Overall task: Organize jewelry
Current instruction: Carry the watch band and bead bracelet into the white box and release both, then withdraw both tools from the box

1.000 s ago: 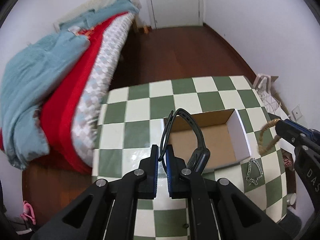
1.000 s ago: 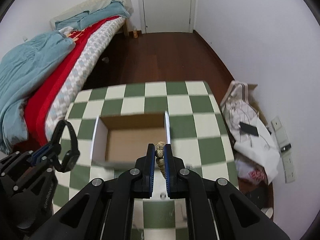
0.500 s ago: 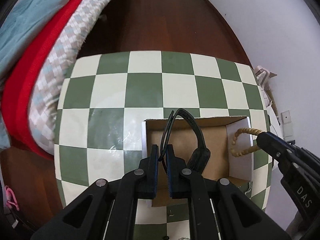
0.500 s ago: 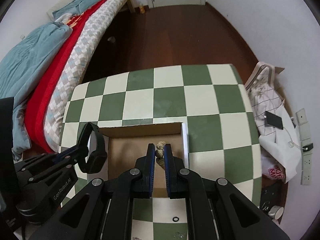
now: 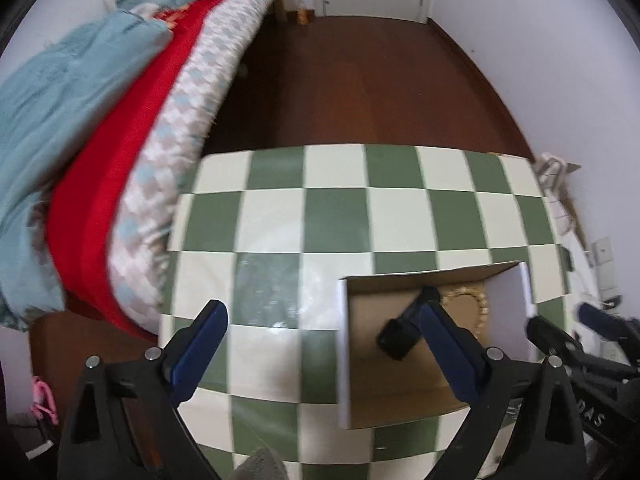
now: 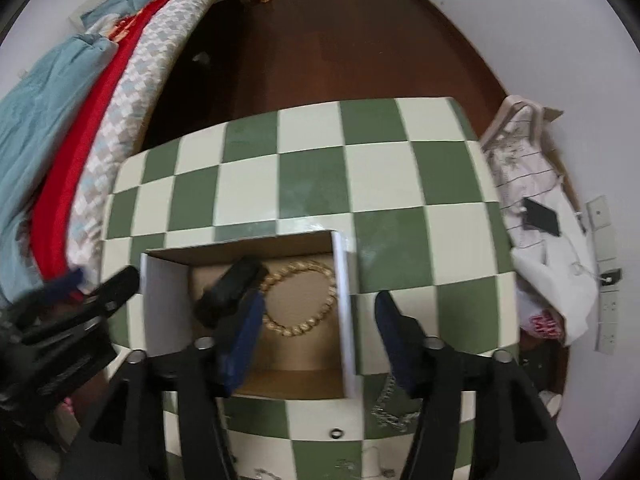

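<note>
Cardboard box (image 6: 280, 376) on my checkered tabletop (image 6: 312, 176) holds the beaded bracelet (image 6: 304, 300) and black watch (image 6: 230, 292). My left gripper (image 5: 320, 340) and right gripper (image 6: 320, 328) both gape wide, holding nothing.

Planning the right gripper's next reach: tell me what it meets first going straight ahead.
Probably the white right wall of the open cardboard box, which sits between the open right gripper's fingers; depth is uncertain.

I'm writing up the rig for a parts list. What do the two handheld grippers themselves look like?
Both the left gripper and the right gripper have black, angular plastic linkages joined by round silver pins. Each of their fingers carries a blue pad on its inner face. White lettering shows on the right gripper's body in the left wrist view. No cables or sleeves show.
</note>
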Demonstrator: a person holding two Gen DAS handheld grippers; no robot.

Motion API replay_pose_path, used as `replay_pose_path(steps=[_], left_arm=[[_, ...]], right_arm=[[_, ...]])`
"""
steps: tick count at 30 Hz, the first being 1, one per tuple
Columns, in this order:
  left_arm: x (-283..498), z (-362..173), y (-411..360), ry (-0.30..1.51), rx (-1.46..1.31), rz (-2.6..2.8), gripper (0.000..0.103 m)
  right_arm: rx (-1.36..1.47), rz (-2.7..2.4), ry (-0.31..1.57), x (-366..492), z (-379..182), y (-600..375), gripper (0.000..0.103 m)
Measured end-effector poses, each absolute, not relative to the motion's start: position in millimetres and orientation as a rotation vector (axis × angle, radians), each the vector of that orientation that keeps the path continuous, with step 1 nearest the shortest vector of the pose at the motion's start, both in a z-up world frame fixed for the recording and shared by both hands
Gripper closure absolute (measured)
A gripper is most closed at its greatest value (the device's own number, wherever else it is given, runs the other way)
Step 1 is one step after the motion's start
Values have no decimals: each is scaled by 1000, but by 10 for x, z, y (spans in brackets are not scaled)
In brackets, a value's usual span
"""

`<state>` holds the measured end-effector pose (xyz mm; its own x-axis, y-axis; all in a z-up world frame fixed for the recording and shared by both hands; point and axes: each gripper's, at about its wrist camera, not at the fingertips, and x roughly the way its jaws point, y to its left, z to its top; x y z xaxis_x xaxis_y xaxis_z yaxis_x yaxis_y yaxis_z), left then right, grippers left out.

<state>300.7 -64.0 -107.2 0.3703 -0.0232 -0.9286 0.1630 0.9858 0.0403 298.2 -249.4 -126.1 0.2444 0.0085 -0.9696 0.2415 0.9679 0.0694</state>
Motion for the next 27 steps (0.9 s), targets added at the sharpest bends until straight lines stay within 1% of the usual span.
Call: replay_pose_path(steps=[1,3,5,7,9,16,23,27], left_arm=[[2971,-1061,-607,1169,142,-103,1],[2899,-1053,-566,1142,152,-90,1],[2814,-1060,-508,1121,154,-75,0],[2743,-1079,-472,1111,160,-62,0],[2665,-1103,-447,1106,161,-57,0],[2311,-1127,-373,1086,182,-24,0],[1924,-958,-273,1030,170,-19,0],[1692,-766,-256,983,173,-27,0]], right_arm=[[199,-171,1318,2961,-1258,-2492,31],[142,-201,1322,2901,-1270,-2453,12],[104,-212,1327,2845,-1293,-2417,5],[79,-207,1333,2766,-1337,-2364,5],[76,-194,1341,2684,-1393,-2319,0],[72,-195,1311,2409,-1431,-2204,0],[50,-210,1229,2097,-1198,-2128,0],[42,-216,1178,1892,-1003,-2093,0]])
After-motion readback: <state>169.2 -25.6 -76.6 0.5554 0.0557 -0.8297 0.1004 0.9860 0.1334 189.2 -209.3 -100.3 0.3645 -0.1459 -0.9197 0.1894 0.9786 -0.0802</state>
